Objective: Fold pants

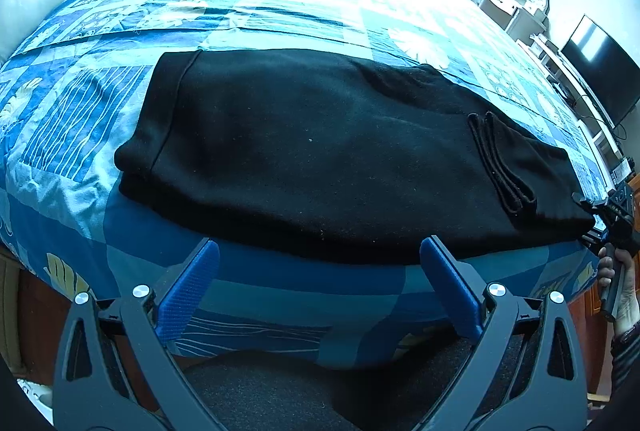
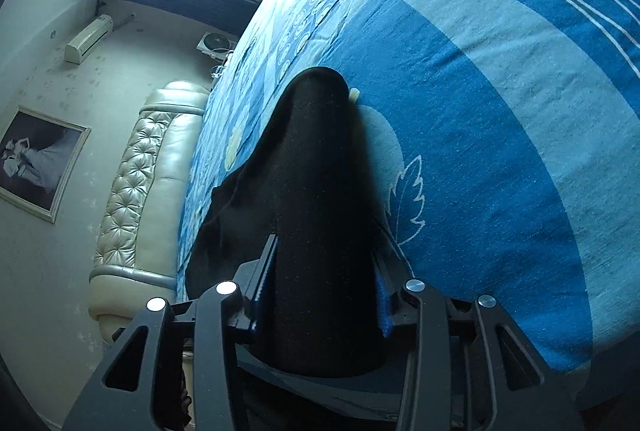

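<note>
You are gripping the black pants at their end with the right claw, jaws closed on thick cloth. The left claw is hanging wide open and empty, with the pants lying just ahead of it on the bed. Keep the layers aligned while carrying.

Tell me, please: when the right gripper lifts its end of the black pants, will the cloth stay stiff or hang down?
The black pants probably hang limp: they lie in soft folds on the bedspread. They look thick, so perhaps fairly heavy. The right gripper is shut on a bunched end, so slipping seems unlikely.
</note>
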Action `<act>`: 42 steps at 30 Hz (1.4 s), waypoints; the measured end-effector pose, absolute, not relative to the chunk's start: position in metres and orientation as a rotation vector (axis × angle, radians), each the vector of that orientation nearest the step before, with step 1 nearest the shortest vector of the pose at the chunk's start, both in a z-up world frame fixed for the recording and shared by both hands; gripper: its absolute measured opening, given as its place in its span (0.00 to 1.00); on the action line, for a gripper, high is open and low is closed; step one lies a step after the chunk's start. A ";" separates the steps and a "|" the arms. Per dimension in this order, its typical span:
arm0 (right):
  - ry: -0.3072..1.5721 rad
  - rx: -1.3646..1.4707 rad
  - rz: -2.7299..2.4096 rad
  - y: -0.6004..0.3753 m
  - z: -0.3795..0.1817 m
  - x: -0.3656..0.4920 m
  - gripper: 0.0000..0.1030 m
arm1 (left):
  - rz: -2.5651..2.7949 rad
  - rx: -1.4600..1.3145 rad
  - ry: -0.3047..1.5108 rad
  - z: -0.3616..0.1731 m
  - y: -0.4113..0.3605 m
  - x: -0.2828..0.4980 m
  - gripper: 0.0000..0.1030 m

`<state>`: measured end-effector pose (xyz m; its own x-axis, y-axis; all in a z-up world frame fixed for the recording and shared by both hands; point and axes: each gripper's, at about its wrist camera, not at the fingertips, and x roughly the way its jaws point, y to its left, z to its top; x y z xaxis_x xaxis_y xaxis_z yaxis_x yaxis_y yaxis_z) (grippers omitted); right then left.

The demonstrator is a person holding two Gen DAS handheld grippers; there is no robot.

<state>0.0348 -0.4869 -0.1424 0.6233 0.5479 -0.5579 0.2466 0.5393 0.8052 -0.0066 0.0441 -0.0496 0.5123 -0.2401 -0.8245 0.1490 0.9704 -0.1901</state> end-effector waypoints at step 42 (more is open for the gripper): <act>1.090 0.788 0.430 -0.293 -0.097 0.088 0.75 | -0.200 -0.084 1.004 -0.047 0.056 0.001 0.97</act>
